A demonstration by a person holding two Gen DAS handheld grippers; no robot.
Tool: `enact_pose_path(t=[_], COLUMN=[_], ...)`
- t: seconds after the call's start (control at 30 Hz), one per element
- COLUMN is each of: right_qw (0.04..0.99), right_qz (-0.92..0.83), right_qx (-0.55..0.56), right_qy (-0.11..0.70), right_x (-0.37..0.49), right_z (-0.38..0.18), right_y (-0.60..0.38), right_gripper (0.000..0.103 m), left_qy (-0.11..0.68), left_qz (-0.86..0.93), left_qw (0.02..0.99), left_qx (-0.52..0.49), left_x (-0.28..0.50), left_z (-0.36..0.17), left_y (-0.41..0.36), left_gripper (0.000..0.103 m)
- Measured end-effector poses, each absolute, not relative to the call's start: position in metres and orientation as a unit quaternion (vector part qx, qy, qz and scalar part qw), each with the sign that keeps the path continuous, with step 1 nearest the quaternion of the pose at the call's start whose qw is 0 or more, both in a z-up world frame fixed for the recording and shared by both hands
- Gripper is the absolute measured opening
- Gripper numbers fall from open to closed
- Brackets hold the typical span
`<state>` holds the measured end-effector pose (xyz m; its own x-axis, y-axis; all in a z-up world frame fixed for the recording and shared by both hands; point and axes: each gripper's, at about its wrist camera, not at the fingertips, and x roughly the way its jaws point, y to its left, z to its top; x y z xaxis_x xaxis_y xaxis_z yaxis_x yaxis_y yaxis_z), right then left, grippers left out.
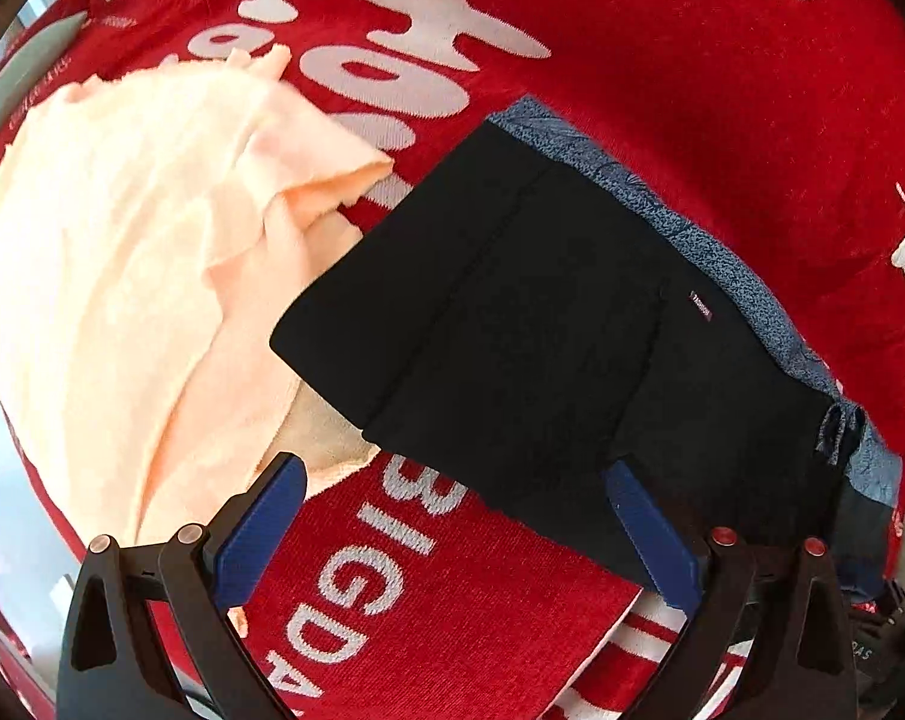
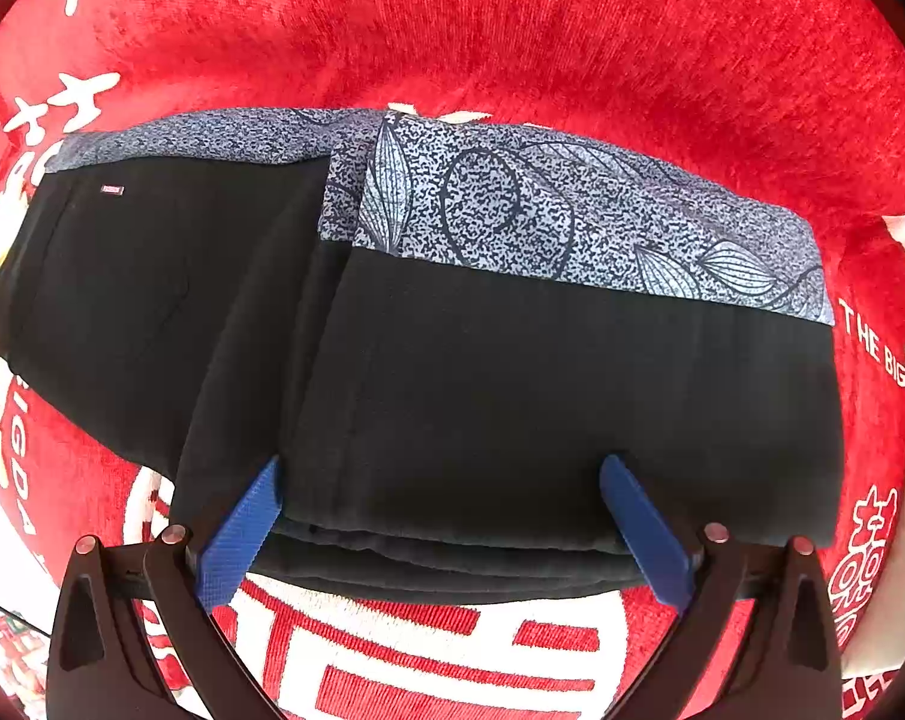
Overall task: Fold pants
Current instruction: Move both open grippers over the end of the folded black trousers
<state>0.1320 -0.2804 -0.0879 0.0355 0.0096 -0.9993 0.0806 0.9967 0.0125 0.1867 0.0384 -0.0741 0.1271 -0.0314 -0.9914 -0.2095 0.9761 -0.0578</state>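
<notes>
The black pants (image 1: pixel 542 312) with a blue-grey leaf-patterned lining lie folded on a red cloth with white lettering (image 1: pixel 692 90). In the right wrist view the pants (image 2: pixel 512 396) are folded in layers, with the patterned band (image 2: pixel 572 210) along the far edge. My left gripper (image 1: pixel 452 474) is open and empty, its blue fingertips at the near edge of the pants. My right gripper (image 2: pixel 440 474) is open and empty, its fingertips just above the stacked near edge of the folded pants.
A crumpled peach cloth (image 1: pixel 122 252) lies left of the pants in the left wrist view, partly under their corner. The red cloth (image 2: pixel 512 30) covers the whole surface around them.
</notes>
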Motion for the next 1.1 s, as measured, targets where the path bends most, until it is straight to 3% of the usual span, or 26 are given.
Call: enact_pose_path(t=[0.53, 1.03, 1.1], right_qw=[0.716, 0.721, 0.722], right_qz=[-0.029, -0.029, -0.029], right_qx=[0.033, 0.034, 0.034], right_qy=[0.697, 0.691, 0.690], right_x=[0.135, 0.133, 0.131], right_z=[-0.089, -0.091, -0.091], right_y=[-0.281, -0.283, -0.283], right_gripper=[0.103, 0.103, 0.103], left_qy=[0.658, 0.635, 0.630], left_qz=[0.056, -0.007, -0.016], left_qw=[0.745, 0.736, 0.735], left_qx=[-0.093, -0.234, -0.249], left_x=[0.185, 0.179, 0.181], left_z=[-0.073, -0.091, -0.092], left_y=[0.044, 0.075, 0.072], left_gripper=[0.102, 0.102, 0.096])
